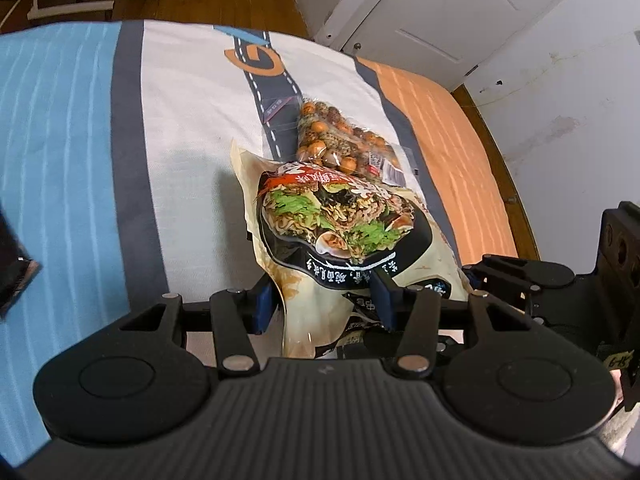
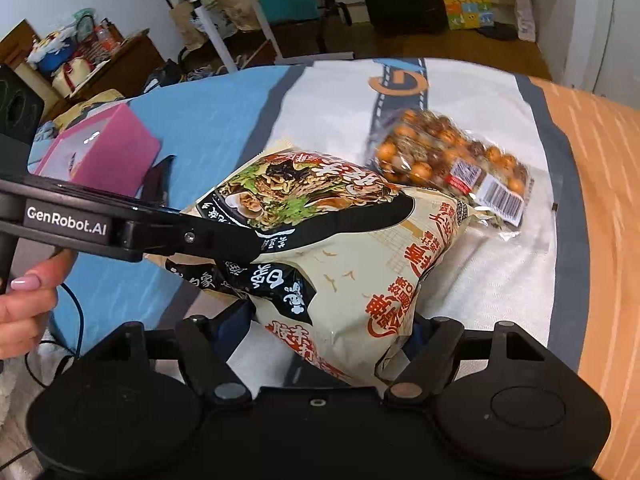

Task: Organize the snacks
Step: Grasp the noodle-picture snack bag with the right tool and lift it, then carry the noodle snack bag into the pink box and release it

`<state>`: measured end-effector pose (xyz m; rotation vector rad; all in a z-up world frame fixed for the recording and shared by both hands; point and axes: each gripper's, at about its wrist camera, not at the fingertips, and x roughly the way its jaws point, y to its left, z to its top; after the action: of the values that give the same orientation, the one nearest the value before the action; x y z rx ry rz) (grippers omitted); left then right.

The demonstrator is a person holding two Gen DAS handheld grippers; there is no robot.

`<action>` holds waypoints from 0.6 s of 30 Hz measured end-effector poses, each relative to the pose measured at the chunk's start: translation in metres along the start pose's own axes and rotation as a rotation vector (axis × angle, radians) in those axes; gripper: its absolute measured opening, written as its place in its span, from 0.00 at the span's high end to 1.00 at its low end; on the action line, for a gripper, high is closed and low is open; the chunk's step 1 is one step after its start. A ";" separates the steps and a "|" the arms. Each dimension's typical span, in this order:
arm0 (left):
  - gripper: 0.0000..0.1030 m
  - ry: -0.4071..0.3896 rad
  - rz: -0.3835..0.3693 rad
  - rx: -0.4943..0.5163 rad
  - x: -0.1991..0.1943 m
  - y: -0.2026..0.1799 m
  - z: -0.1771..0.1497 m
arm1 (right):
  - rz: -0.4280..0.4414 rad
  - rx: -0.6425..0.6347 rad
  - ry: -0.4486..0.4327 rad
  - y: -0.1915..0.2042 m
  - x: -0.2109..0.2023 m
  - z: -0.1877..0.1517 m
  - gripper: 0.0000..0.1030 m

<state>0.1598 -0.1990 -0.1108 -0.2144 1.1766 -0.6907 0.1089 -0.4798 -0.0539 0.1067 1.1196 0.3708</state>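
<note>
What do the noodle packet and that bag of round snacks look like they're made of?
Noodle packet: likely printed plastic film, slightly glossy; it creases and catches glare.
Bag of round snacks: clear glossy plastic; the contents show through, under a stuck-on barcode label.

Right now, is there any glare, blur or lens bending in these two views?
Left wrist view: strong fisheye bending curves the bedspread edge; the noodle packet is sharp, with dim, warm light. Right wrist view: a small glare spot on the pink box, and the clear bag of round snacks looks slightly soft.
</note>
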 end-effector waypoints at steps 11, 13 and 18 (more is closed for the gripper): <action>0.54 -0.086 0.017 0.009 -0.069 -0.013 -0.022 | -0.029 -0.090 -0.059 0.053 -0.042 -0.001 0.23; 0.54 -0.109 0.026 0.007 -0.085 -0.013 -0.028 | -0.024 -0.108 -0.074 0.066 -0.050 0.000 0.23; 0.54 -0.163 0.051 0.004 -0.131 -0.008 -0.046 | -0.008 -0.159 -0.103 0.104 -0.063 -0.001 0.23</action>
<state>0.0880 -0.1179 -0.0242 -0.2323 1.0210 -0.6189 0.0595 -0.4041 0.0274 -0.0185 0.9848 0.4409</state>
